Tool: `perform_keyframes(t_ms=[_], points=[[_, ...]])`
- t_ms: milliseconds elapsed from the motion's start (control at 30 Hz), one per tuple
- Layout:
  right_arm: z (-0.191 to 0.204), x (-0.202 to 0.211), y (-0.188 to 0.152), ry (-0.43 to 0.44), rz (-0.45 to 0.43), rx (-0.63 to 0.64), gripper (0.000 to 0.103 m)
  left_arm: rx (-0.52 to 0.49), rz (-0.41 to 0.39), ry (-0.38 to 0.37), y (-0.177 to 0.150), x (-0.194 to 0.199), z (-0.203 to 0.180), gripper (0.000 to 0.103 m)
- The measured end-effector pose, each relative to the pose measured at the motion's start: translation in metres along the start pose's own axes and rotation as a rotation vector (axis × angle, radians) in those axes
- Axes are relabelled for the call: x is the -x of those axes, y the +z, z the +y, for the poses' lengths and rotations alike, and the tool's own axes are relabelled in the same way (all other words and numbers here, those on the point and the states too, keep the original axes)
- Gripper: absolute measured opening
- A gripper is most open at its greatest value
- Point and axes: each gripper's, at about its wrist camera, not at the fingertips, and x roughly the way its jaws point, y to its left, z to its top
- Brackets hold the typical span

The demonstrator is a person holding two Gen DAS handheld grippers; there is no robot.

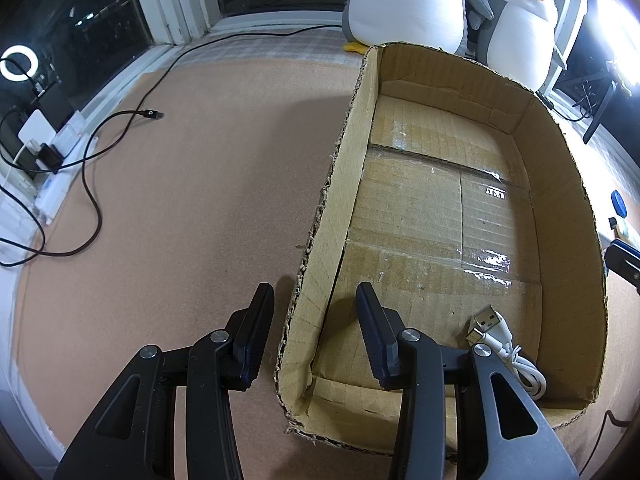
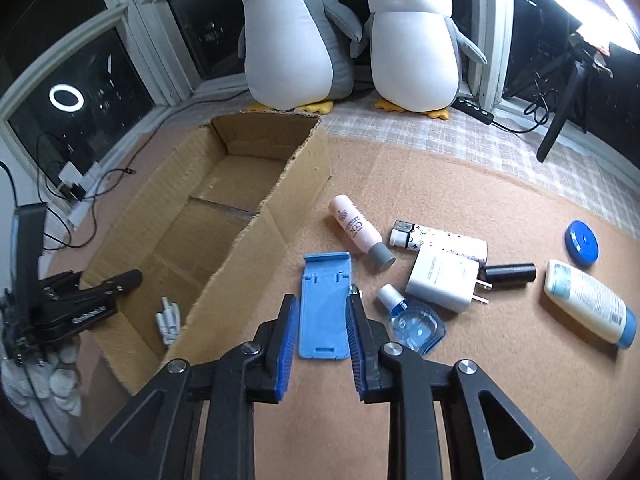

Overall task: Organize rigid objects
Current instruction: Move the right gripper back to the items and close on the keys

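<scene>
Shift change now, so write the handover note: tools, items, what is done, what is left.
Left tool: open, astride a side wall of the cardboard box, holding nothing.
Right tool: closed on the blue phone stand, which lies flat on the mat beside the box.
Done: only a white cable is in the box.
Left: the stand, pink tube, patterned tube, white charger, black cylinder, clear blue bottle, lotion bottle and blue lid, all on the mat.
</scene>
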Motion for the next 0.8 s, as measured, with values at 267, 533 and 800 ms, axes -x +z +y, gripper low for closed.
perform_keyframes(t_ms=[267, 533, 800], points=[[-0.005, -0.017, 0.002, -0.027, 0.039, 0.015, 0.015, 0.002, 0.001, 0.002, 0.0, 0.0, 0.001, 0.041], [-0.006, -0.027, 0.005, -0.03, 0.061, 0.027, 0.011, 0.003, 0.002, 0.004, 0.0, 0.0, 0.001, 0.041], [-0.006, -0.034, 0.004, -0.036, 0.08, 0.034, 0.003, 0.003, 0.002, 0.004, -0.001, 0.0, 0.001, 0.041]])
